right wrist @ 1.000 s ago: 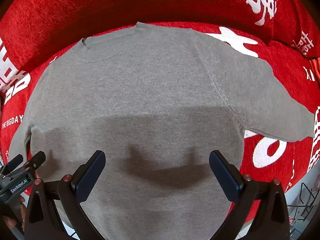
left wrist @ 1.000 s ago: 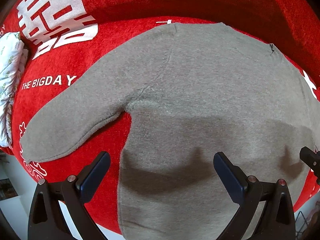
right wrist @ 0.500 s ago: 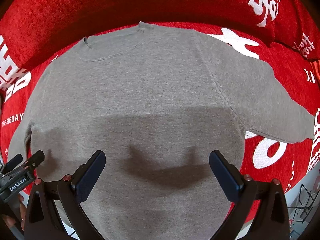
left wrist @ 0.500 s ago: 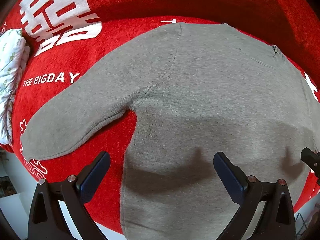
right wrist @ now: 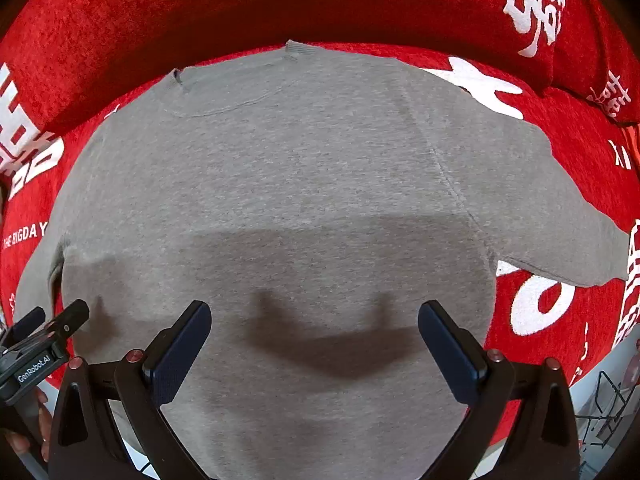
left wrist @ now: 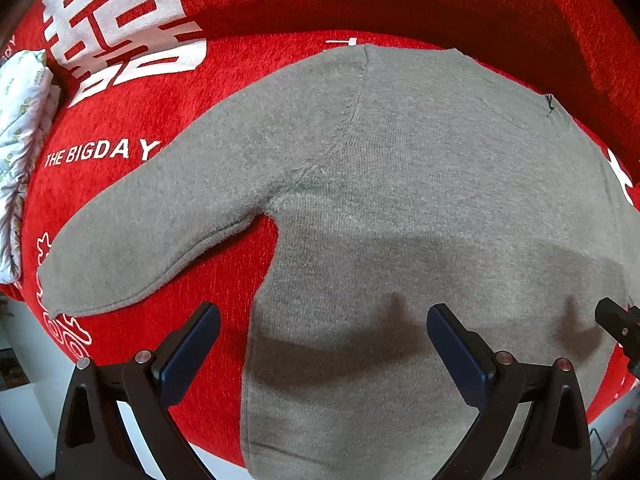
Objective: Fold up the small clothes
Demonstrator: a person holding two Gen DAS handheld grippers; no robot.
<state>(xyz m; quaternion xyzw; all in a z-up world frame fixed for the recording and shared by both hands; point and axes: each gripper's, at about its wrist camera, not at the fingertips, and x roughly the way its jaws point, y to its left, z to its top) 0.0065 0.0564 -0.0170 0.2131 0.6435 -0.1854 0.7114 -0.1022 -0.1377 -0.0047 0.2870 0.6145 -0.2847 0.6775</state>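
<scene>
A gray sweater (left wrist: 420,200) lies flat and spread out on a red sofa cover (left wrist: 168,184) with big white letters on it. The neck of the sweater is at the far side, close to the back cushion (right wrist: 280,4). The bottom edge is at the near side and hangs a little over the front of the seat.

One sleeve (left wrist: 160,236) sticks out to the left and slants toward the near side. Its end lies close to the white words "THE BIGDAY". The other sleeve (right wrist: 552,208) sticks out to the right and lies over a white letter.

The left gripper (left wrist: 323,336) hangs above the lower left part of the sweater. Its jaws are spread wide and hold nothing. One finger is over the red cover and the other is over the gray cloth. The right gripper (right wrist: 314,334) hangs above the lower middle of the sweater. Its jaws are spread wide too, and they hold nothing. Dark shadows of both tools fall on the cloth under them.

A folded cloth with small green leaves (left wrist: 22,128) sits at the far left edge of the sofa. In the right wrist view, part of the left gripper shows at the lower left, with fingers (right wrist: 42,428) of a hand around its handle.
</scene>
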